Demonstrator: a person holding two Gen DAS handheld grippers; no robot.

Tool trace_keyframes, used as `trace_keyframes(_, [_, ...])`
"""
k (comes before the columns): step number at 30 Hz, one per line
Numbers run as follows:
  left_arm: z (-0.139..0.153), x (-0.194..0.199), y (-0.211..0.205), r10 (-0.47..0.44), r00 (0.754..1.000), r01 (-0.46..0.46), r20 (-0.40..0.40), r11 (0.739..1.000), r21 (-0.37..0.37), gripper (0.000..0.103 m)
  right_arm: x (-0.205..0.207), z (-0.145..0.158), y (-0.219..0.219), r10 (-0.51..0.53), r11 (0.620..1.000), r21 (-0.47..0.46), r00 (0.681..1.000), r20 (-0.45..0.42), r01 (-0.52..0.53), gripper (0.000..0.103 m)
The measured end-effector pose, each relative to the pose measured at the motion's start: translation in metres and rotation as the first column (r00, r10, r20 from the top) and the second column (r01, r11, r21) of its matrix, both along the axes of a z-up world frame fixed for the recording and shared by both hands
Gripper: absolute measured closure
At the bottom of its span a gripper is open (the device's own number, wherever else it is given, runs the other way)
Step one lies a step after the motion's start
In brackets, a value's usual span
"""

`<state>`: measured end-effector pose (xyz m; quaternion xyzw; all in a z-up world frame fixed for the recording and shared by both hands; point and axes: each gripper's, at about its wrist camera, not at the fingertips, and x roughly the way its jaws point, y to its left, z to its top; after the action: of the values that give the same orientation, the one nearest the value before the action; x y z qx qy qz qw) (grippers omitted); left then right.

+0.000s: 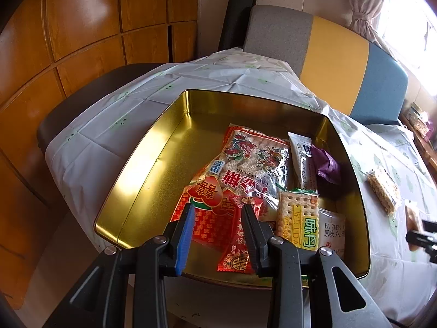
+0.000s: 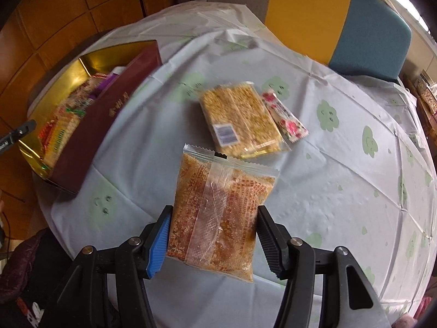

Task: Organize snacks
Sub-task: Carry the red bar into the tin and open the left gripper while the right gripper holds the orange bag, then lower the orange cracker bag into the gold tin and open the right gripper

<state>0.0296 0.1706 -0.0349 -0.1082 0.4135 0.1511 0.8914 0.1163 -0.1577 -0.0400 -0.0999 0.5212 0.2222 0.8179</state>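
A gold tin [image 1: 153, 147] sits on the table with several snack packs inside: a red packet [image 1: 215, 218], a dragon-print candy bag [image 1: 254, 164], a cracker pack [image 1: 297, 216]. My left gripper [image 1: 218, 218] is open and empty, above the tin's near side. My right gripper [image 2: 213, 218] is shut on a clear bag of brown crumbly snack [image 2: 218, 207], held above the table. Beyond it lie a yellow puffed-grain pack [image 2: 240, 117] and a small rose-print sachet [image 2: 284, 120]. The tin [image 2: 90, 136] shows at the left of the right wrist view.
The round table has a pale cloth [image 2: 341, 169] with green cloud prints. A grey, yellow and blue chair back [image 1: 327, 57] stands behind it. Wooden cabinets [image 1: 68, 27] line the left. A grain snack pack [image 1: 382, 188] lies right of the tin.
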Motion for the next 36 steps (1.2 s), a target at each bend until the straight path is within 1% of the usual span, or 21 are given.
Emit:
trace_keyframes(2, [0.0,-0.001,0.001,0.0,1.0,0.0,0.001,1.0,-0.005,0.067,0.0,0.015,0.018,0.036,0.998,0.049,0.999,0.024,-0.037,0.043])
trace_keyframes(5, [0.0,-0.002,0.002,-0.002,1.0,0.002,0.005,1.0,-0.011,0.067,-0.001,0.036,0.056,0.115,0.988,0.095,0.991,0.067,-0.121,0.043])
trace_keyframes(9, [0.0,-0.003,0.006,0.003,1.0,-0.003,0.006,1.0,-0.021,0.067,0.0,0.059,0.114,0.213,0.962,0.148,0.971,0.107,-0.228,0.043])
trace_keyframes(11, [-0.001,-0.004,0.007,0.007,1.0,-0.007,0.005,1.0,-0.024,0.067,0.005,0.065,0.142,0.25,0.945,0.183,0.96,0.127,-0.27,0.043])
trace_keyframes(12, [-0.001,-0.004,0.008,0.009,1.0,-0.009,0.006,1.0,-0.025,0.067,0.01,0.065,0.155,0.255,0.941,0.195,0.957,0.135,-0.278,0.042])
trace_keyframes(14, [-0.001,-0.006,0.01,0.011,1.0,-0.011,0.005,1.0,-0.027,0.067,0.018,0.056,0.179,0.281,0.931,0.206,0.952,0.118,-0.301,0.042])
trace_keyframes(17, [-0.003,-0.007,0.013,0.016,1.0,-0.016,0.003,0.999,-0.032,0.067,0.027,0.037,0.202,0.283,0.941,0.167,0.956,0.083,-0.293,0.038])
trace_keyframes(21, [-0.006,-0.006,0.012,0.016,1.0,-0.016,-0.002,0.999,-0.032,0.067,0.031,0.021,0.204,0.253,0.955,0.144,0.966,0.049,-0.258,0.037])
trace_keyframes(23, [-0.006,-0.006,0.01,0.012,1.0,-0.012,-0.004,1.0,-0.028,0.067,0.032,0.019,0.192,0.243,0.957,0.151,0.969,0.047,-0.247,0.037])
trace_keyframes(25, [-0.006,-0.006,0.008,0.008,1.0,-0.008,-0.005,1.0,-0.025,0.067,0.03,0.019,0.186,0.232,0.96,0.146,0.971,0.063,-0.239,0.038])
trace_keyframes(29, [0.0,-0.006,0.003,0.002,1.0,-0.002,0.007,1.0,-0.008,0.067,0.021,0.026,0.176,0.215,0.958,0.178,0.973,0.082,-0.227,0.038])
trace_keyframes(33, [0.004,-0.008,-0.002,-0.01,1.0,0.01,0.012,1.0,0.012,0.067,0.011,0.038,0.162,0.199,0.955,0.2,0.973,0.119,-0.22,0.038])
trace_keyframes(36, [0.006,-0.009,-0.006,-0.017,1.0,0.017,0.011,1.0,0.021,0.067,0.005,0.043,0.151,0.188,0.959,0.188,0.971,0.148,-0.214,0.038])
